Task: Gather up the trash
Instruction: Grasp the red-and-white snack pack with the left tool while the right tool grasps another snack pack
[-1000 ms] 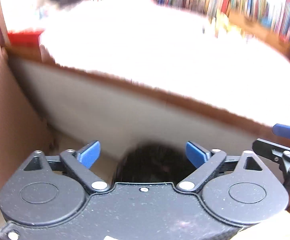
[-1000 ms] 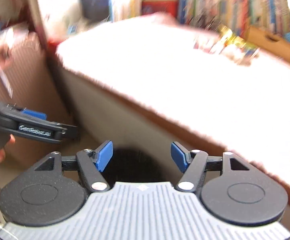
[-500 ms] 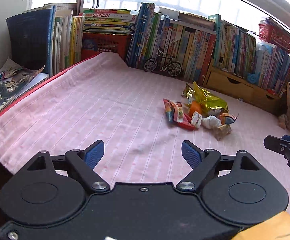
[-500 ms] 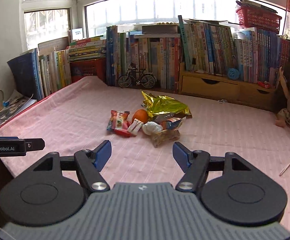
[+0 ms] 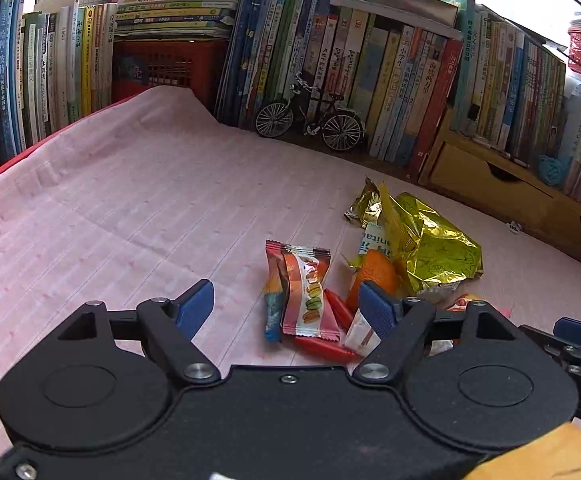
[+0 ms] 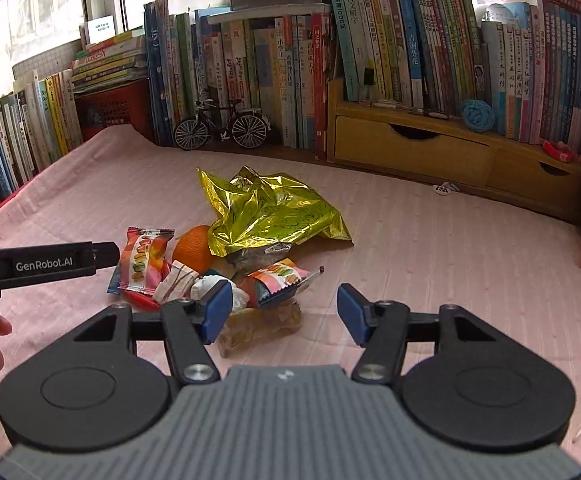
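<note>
Several crumpled wrappers [image 6: 143,265], one gold foil bag [image 6: 274,210], heaped together.

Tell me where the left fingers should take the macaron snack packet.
Grip the macaron snack packet at its crimped top edge, which lies farthest from the left gripper, coming down from above. It lies flat on the pink cloth, partly over a red wrapper, so that top edge and the left side seem freest.
</note>
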`<state>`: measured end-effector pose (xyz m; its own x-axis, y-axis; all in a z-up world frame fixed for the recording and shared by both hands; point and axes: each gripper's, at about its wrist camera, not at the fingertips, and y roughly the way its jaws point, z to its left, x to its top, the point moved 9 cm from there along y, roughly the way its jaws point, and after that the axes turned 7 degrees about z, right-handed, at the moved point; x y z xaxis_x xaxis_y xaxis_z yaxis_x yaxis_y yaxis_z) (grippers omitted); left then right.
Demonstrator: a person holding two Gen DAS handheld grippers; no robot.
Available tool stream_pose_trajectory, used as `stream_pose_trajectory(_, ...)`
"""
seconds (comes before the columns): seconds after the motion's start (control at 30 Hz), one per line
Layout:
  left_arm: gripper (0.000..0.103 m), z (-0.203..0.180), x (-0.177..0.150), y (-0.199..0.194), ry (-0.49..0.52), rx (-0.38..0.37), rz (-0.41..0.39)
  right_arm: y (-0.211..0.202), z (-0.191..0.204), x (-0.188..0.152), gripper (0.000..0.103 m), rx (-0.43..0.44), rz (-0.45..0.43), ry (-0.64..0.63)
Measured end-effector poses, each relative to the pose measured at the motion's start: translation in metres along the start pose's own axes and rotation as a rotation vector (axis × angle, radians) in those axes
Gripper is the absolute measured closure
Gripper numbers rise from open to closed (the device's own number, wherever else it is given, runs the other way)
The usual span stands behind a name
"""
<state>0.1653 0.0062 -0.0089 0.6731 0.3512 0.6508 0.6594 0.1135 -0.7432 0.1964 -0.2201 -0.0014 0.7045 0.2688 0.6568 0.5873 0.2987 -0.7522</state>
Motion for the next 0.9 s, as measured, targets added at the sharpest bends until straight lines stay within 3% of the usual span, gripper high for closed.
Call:
stream_pose_trajectory(0.4,0.034,-0.010,0.003,0.058,-0.032,0.045,0.079,0.050,-0.006,0.011,0.030,0.060,0.066,-0.043)
stream_pose_trajectory(0.6,0.046,-0.013,0.000,0.068,-0.034,0.041,0.102,0.062,-0.006,0.011,0.030,0.087,0.085,-0.054)
stream_pose_trajectory(0.77,0.062,-0.015,0.001,0.072,-0.043,0.034,0.117,0.069,-0.003,0.010,0.030,0.107,0.099,-0.071)
stream_pose_trajectory(0.8,0.062,-0.015,0.002,0.071,-0.039,0.032,0.117,0.070,-0.002,0.010,0.031,0.111,0.102,-0.074)
stream_pose_trajectory(0.83,0.064,-0.016,0.003,0.070,-0.033,0.033,0.114,0.071,-0.002,0.009,0.042,0.113,0.104,-0.076)
stream_pose_trajectory(0.9,0.070,-0.017,0.005,0.069,-0.020,0.040,0.112,0.073,-0.002,0.008,0.049,0.119,0.118,-0.079)
